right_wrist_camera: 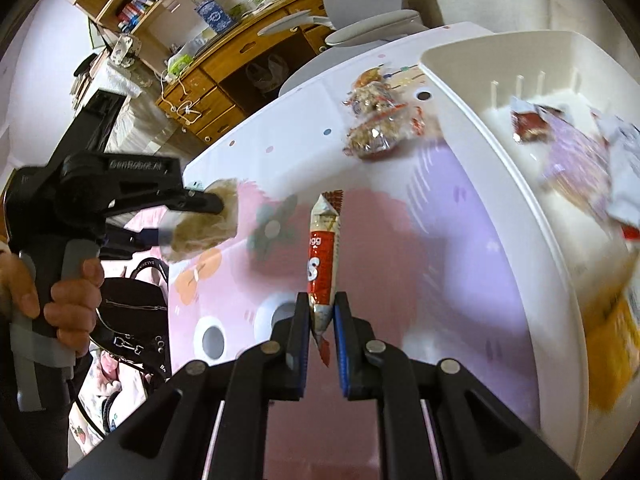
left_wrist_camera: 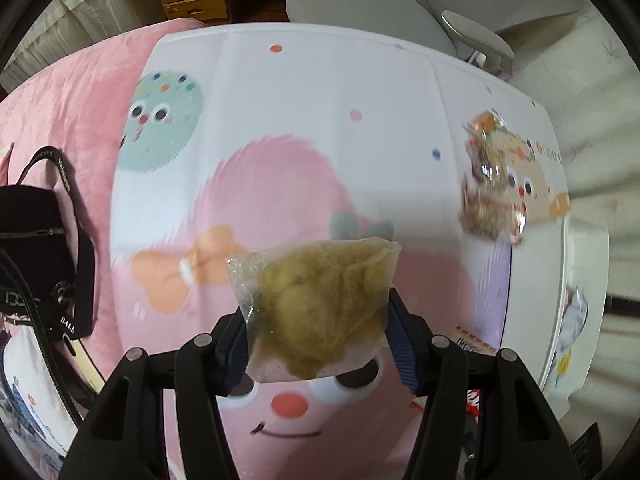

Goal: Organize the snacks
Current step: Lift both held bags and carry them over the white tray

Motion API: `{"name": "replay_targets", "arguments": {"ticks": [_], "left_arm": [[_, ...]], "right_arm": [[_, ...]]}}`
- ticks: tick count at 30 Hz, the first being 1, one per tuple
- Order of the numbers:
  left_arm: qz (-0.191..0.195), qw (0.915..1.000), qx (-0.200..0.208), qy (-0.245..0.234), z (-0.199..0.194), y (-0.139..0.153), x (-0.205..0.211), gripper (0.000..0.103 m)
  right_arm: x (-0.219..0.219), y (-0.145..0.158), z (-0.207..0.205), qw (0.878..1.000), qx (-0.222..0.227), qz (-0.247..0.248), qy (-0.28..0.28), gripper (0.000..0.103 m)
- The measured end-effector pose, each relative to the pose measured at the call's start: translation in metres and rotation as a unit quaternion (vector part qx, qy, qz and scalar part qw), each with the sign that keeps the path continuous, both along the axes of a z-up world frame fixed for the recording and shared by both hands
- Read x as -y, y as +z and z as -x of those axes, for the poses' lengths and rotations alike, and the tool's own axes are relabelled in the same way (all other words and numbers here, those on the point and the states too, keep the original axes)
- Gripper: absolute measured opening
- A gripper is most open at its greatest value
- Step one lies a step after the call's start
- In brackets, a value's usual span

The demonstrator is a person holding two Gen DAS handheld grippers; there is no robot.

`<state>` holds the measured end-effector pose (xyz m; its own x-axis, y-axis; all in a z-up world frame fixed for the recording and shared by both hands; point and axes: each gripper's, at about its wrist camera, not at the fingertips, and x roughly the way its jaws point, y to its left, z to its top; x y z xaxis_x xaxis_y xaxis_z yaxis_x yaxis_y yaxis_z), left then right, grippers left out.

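The right gripper (right_wrist_camera: 322,320) fills the bottom of its own view, its jaws closed on the lower end of a red-and-white snack stick (right_wrist_camera: 325,254) whose wrapper shows a large "S" and "gg". Below spreads the cartoon-printed cloth (left_wrist_camera: 320,100), lettered "GOOD L" at its far right edge. A white bin (right_wrist_camera: 520,184) beside it holds blurred packets. The black handbag (left_wrist_camera: 36,240) carries a strap reading "BAL". The left gripper (left_wrist_camera: 316,320), marked "GenRobot.AI", clamps a clear pouch of greenish-brown snacks (left_wrist_camera: 316,304). Clear-wrapped snack packs (right_wrist_camera: 380,120) lie on the cloth just beside the bin.
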<state>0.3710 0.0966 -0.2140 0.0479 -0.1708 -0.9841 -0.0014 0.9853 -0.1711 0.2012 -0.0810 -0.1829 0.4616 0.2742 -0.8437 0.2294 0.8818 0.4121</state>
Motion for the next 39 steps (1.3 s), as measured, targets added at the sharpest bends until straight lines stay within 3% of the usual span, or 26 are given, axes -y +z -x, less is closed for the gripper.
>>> {"name": "replay_targets", "arguments": {"ticks": [11,17,28,39], "left_arm": [[-0.011,0.9988,-0.01,-0.047,0.083,0.017,-0.006,0.058],[0.0,0.9966,-0.002,-0.082,0.114,0.041,0.006,0.058],[0.022,0.9879,0.023,-0.152,0.152,0.091,0.051,0.058],[0.02,0.9837,0.003,-0.179,0.183,0.094,0.115,0.058]], "right_arm": [[-0.011,0.026,0.067,0.999,0.026,-0.001,-0.03,0.011],[-0.014,0.037,0.096,0.999,0.032,0.003,-0.041,0.011],[0.004,0.07,0.139,0.997,0.054,0.022,-0.044,0.011],[0.059,0.092,0.155,0.996,0.072,0.041,-0.014,0.011]]}}
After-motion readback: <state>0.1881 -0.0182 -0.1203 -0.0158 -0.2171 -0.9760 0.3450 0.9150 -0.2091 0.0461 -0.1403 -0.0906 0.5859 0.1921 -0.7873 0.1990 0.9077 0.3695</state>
